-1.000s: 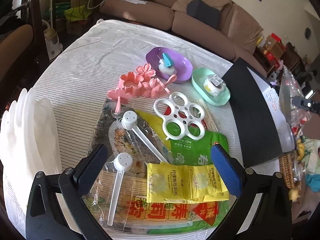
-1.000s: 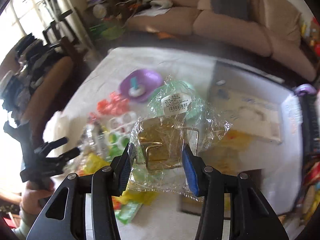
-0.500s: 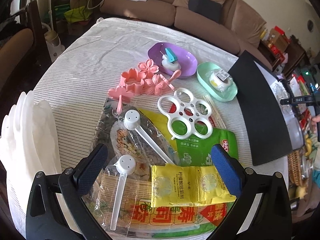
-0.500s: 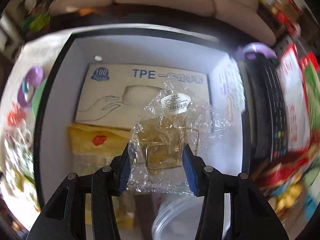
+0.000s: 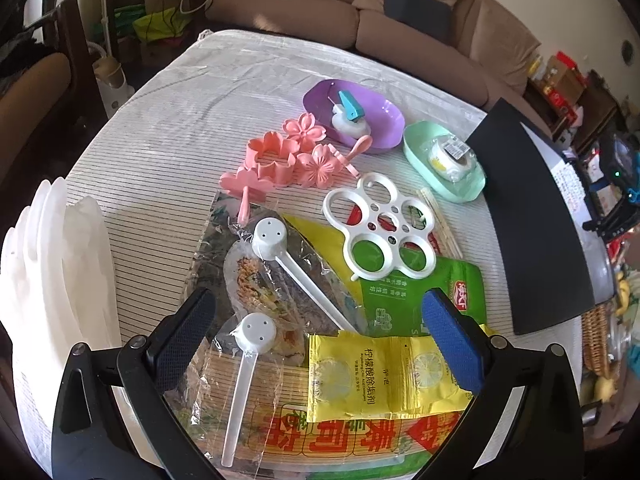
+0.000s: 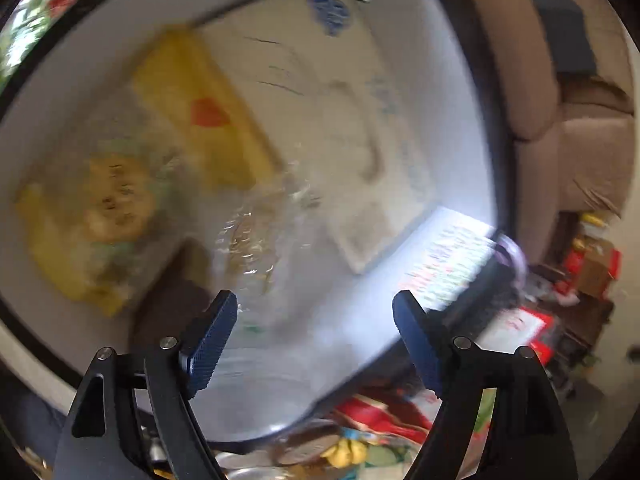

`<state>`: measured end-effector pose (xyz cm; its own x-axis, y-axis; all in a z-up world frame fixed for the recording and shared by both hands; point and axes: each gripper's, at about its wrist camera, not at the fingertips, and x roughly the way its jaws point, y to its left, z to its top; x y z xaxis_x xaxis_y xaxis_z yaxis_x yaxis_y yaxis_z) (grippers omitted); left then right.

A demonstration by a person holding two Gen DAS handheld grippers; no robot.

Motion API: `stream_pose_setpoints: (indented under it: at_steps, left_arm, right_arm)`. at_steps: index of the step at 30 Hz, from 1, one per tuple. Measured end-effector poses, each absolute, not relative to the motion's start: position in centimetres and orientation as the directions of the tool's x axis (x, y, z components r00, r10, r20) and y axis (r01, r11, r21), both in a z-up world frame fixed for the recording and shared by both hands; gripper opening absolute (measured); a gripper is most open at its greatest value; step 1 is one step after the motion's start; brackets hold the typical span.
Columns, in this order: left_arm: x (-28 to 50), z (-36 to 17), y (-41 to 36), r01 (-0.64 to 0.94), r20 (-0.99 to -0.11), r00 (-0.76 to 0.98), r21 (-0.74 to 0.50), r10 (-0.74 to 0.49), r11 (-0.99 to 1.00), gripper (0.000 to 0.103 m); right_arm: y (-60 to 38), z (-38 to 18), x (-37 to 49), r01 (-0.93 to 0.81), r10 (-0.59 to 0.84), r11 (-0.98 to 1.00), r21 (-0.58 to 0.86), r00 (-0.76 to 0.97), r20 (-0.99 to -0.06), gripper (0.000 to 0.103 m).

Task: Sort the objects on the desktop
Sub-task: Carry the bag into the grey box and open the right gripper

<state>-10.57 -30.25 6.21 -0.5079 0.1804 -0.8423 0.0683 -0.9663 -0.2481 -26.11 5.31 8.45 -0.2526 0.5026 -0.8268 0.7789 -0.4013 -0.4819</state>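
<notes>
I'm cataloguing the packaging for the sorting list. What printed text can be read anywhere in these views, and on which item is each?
"柠檬酸除垢剂": yellow sachet.
"寿司", large red characters: bamboo mat pack.
White print on the green pouch: too small to read.
Barcode sticker on the tape roll in the mint dish: unreadable.
Blue print on the white carton, right wrist view: blurred.
</notes>
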Motion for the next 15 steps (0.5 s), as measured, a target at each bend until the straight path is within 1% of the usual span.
stream_pose_setpoints:
  at_steps: [2, 3, 4, 6, 7, 10, 11, 12, 14, 15]
  left_arm:
    - [-10.6, 6.1, -29.9, 0.060, -0.845, -0.503, -0.244, 0.182, -0.968, 0.103]
    - [-10.6, 6.0, -29.8, 0.057, -0.847, -0.500, -0.242, 0.182, -0.968, 0.103]
    - [-10.6, 6.0, -29.7, 0.055, -0.848, -0.498, -0.241, 0.183, -0.969, 0.103]
    - [-10.5, 6.1, -29.6, 0.051, -0.846, -0.500, -0.240, 0.183, -0.969, 0.103]
    - [-10.5, 6.2, -29.6, 0.050, -0.845, -0.501, -0.240, 0.184, -0.969, 0.103]
    - [-10.5, 6.4, -29.8, 0.052, -0.843, -0.505, -0.244, 0.186, -0.968, 0.103]
    - [-10.5, 6.4, -29.8, 0.054, -0.842, -0.506, -0.247, 0.186, -0.968, 0.103]
    - [-10.5, 6.4, -29.9, 0.057, -0.842, -0.506, -0.249, 0.187, -0.967, 0.103]
    - [-10.6, 6.4, -30.1, 0.061, -0.843, -0.505, -0.249, 0.185, -0.967, 0.103]
    - [-10.6, 6.4, -30.2, 0.064, -0.844, -0.504, -0.249, 0.184, -0.966, 0.103]
  right_arm:
    - [6.0, 9.3, -27.2, 0.702, 0.507, -0.450, -0.551, -0.307, -0.805, 0.082]
    - [6.2, 9.6, -27.5, 0.670, 0.488, -0.498, -0.550, -0.308, -0.817, 0.082]
    - [6.2, 10.0, -27.6, 0.652, 0.442, -0.556, -0.515, -0.293, -0.848, 0.082]
    - [5.9, 10.0, -27.1, 0.647, 0.324, -0.653, -0.393, -0.230, -0.918, 0.081]
    - [5.7, 9.5, -27.0, 0.649, 0.306, -0.671, -0.360, -0.200, -0.931, 0.081]
    - [6.0, 7.1, -27.5, 0.602, 0.345, -0.718, -0.350, -0.128, -0.930, 0.081]
    - [6.3, 6.6, -27.9, 0.577, 0.350, -0.738, -0.350, -0.116, -0.929, 0.078]
    - [6.5, 6.1, -28.0, 0.558, 0.341, -0.758, -0.339, -0.104, -0.934, 0.074]
    - [6.3, 5.3, -28.1, 0.547, 0.314, -0.776, -0.313, -0.095, -0.945, 0.027]
    - [6.1, 5.2, -28.0, 0.547, 0.319, -0.772, -0.324, -0.107, -0.942, 0.027]
